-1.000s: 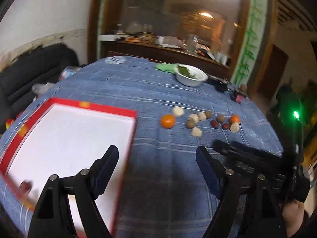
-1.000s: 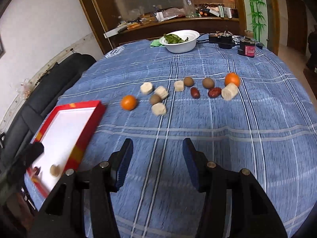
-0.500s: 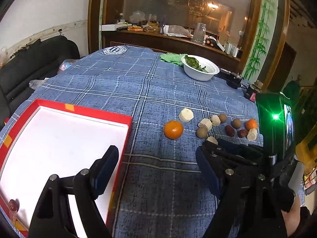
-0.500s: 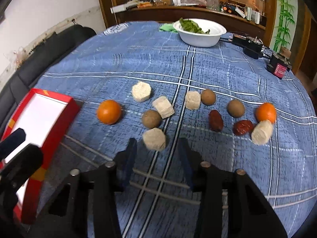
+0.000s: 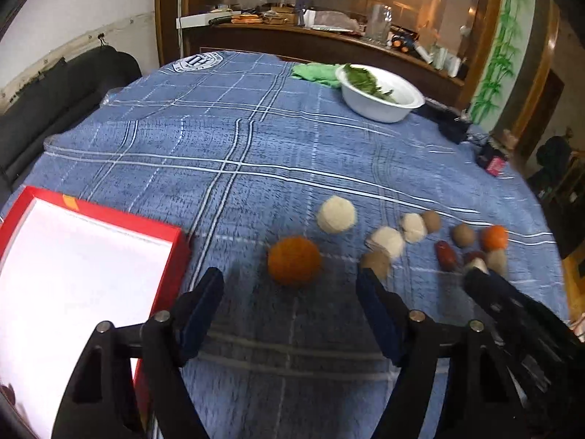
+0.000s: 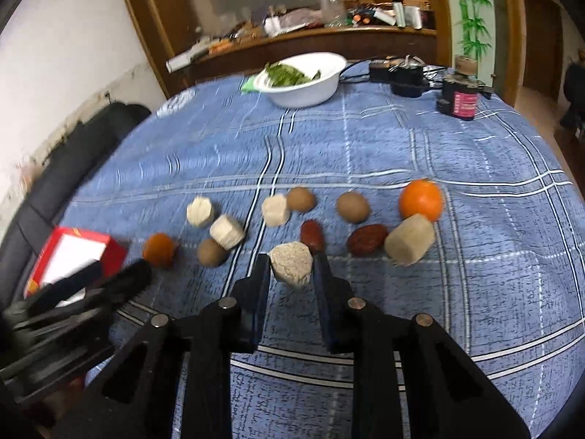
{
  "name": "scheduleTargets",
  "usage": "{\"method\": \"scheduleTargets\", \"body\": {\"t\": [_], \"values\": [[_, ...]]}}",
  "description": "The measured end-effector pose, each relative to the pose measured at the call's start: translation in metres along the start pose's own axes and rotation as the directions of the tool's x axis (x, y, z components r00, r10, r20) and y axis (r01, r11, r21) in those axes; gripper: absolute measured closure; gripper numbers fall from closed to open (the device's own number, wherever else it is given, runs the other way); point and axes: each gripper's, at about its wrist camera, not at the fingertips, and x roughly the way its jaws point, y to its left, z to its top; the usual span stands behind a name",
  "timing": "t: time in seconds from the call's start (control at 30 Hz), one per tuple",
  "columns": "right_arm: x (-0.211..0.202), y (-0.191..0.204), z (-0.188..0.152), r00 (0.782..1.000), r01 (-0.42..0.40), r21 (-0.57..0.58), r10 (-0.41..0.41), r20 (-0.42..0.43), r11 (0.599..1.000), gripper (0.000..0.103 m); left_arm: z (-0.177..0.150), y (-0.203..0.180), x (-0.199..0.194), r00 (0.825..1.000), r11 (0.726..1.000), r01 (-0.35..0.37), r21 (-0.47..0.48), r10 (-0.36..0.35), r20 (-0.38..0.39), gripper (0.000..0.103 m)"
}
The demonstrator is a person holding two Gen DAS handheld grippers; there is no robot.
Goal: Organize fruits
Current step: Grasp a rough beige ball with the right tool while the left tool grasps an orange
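Observation:
Several fruits lie in a loose row on the blue checked tablecloth. My left gripper is open, its fingers on either side of an orange just ahead. A red tray with a white floor sits to its left. My right gripper is shut on a pale beige fruit chunk. Around it lie other pale chunks, brown round fruits, red dates and a second orange. The left gripper also shows in the right wrist view, blurred.
A white bowl of green leaves stands at the table's far side beside a green cloth. Black devices and a small jar sit at the far right. A dark sofa lies beyond the left edge.
Both grippers moved forward to the fruits. My right jaws closed around the pale chunk. My left gripper came up to the orange, still open.

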Motion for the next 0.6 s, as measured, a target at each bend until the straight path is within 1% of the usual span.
{"method": "scheduleTargets", "body": {"t": [0.03,0.07,0.1,0.13,0.17,0.23,0.3,0.43,0.6], "values": [[-0.002,-0.003,0.0,1.0,-0.009,0.011,0.009,0.008,1.0,0.077,0.001,-0.001,0.005,1.0,1.0,-0.006,0.001,0.006,-0.004,0.035],[-0.002,-0.003,0.001,1.0,-0.015,0.016,0.014,0.01,1.0,0.078,0.002,-0.001,0.011,1.0,1.0,-0.006,0.003,0.006,-0.017,0.043],[-0.001,-0.004,0.001,1.0,-0.02,0.017,0.02,0.009,1.0,0.078,0.002,-0.002,0.017,0.999,1.0,-0.008,0.004,0.008,-0.038,0.062],[-0.001,-0.004,0.0,1.0,-0.03,0.015,0.03,0.005,0.999,0.078,0.002,-0.001,0.021,0.998,1.0,-0.01,0.004,0.011,-0.061,0.067],[0.001,-0.002,0.001,0.999,-0.036,0.012,0.036,0.002,0.999,0.078,0.002,-0.002,0.019,0.999,1.0,-0.023,0.01,0.023,-0.039,0.071],[0.001,0.0,0.002,0.999,-0.045,0.011,0.045,0.004,0.999,0.078,-0.001,-0.003,0.016,0.999,0.999,-0.021,0.027,0.022,-0.042,0.072],[0.0,0.0,0.003,0.999,-0.043,0.008,0.043,0.009,0.999,0.078,-0.003,-0.003,0.011,0.999,0.999,0.0,0.036,0.002,-0.049,0.073],[-0.001,0.001,0.002,0.999,-0.034,0.001,0.034,0.011,0.999,0.078,-0.015,-0.003,-0.011,0.999,0.998,0.04,0.055,-0.038,-0.037,0.073],[-0.001,0.006,0.001,1.0,-0.01,-0.017,0.01,-0.011,1.0,0.077,-0.034,-0.007,-0.037,0.997,0.993,0.076,0.085,-0.073,-0.033,0.073]]}}
